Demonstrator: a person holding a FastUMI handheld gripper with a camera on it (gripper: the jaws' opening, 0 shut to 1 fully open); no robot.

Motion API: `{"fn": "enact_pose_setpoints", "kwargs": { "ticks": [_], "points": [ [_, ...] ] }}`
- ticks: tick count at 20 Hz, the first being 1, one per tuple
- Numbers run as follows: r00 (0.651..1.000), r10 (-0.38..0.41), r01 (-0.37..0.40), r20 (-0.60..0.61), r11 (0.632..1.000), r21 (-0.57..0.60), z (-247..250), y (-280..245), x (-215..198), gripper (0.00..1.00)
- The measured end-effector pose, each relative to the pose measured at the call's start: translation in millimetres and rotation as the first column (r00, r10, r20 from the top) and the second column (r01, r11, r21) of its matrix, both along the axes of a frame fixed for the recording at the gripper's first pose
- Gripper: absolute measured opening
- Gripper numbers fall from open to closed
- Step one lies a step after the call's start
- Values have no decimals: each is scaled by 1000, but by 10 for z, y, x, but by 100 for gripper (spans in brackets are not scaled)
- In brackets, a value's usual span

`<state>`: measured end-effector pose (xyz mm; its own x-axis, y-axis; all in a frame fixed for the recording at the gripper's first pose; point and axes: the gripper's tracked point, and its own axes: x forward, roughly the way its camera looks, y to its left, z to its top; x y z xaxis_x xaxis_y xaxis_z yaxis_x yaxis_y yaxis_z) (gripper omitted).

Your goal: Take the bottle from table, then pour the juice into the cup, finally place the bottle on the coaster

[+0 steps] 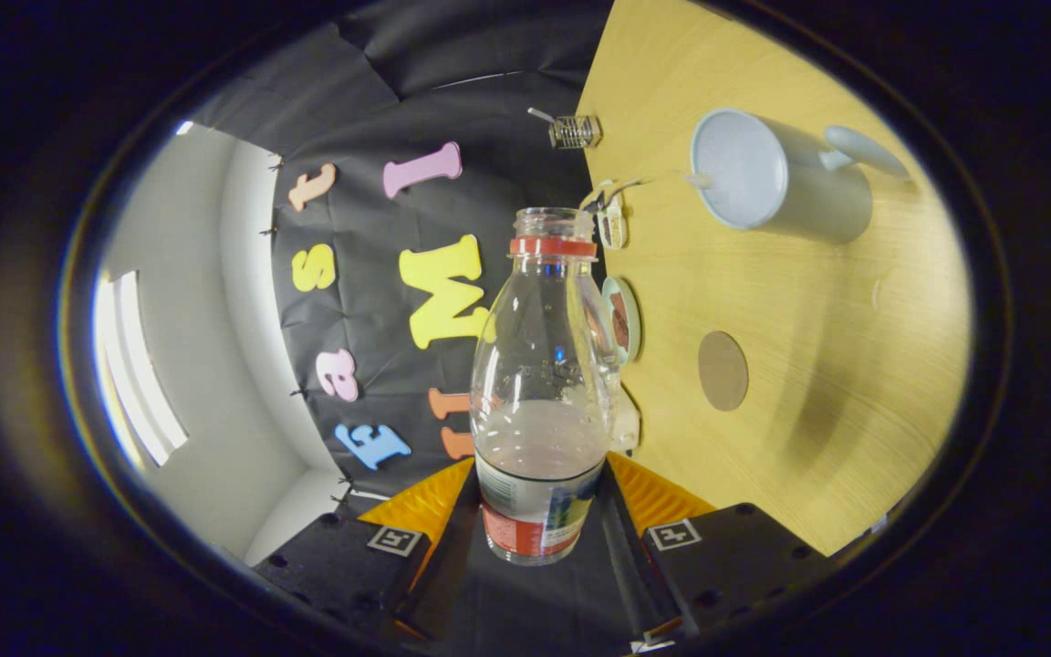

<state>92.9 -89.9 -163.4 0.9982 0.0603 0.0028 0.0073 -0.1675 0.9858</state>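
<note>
A clear plastic bottle (539,365) with a red neck ring and no cap stands between my fingers, and my gripper (539,511) is shut on its labelled lower part. Pale pinkish juice fills about its lower third. The view is rolled, so the wooden table (817,438) rises to the right of the bottle. A pale blue cup (776,178) with a handle sits beyond the bottle's mouth and to the right, apart from it, its opening turned toward me. The round brown coaster (723,370) lies on the table to the right of the bottle's body.
A small round disc with a pale rim (624,319) sits at the table edge just behind the bottle's shoulder. A white clip (612,219) and a wire spring piece (574,130) lie farther along that edge. The black booth wall and a white corner are left of the bottle.
</note>
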Motion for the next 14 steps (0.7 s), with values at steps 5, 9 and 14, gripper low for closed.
{"fn": "enact_pose_setpoints", "kwargs": {
  "ticks": [5, 9, 14],
  "points": [
    [1000, 6, -6, -11, 1000, 14, 0, 10, 115, 75],
    [1000, 3, -3, -10, 1000, 30, 28, -4, 131, 75],
    [1000, 4, -4, -2, 999, 46, 86, 8, 146, 75]
  ]
}}
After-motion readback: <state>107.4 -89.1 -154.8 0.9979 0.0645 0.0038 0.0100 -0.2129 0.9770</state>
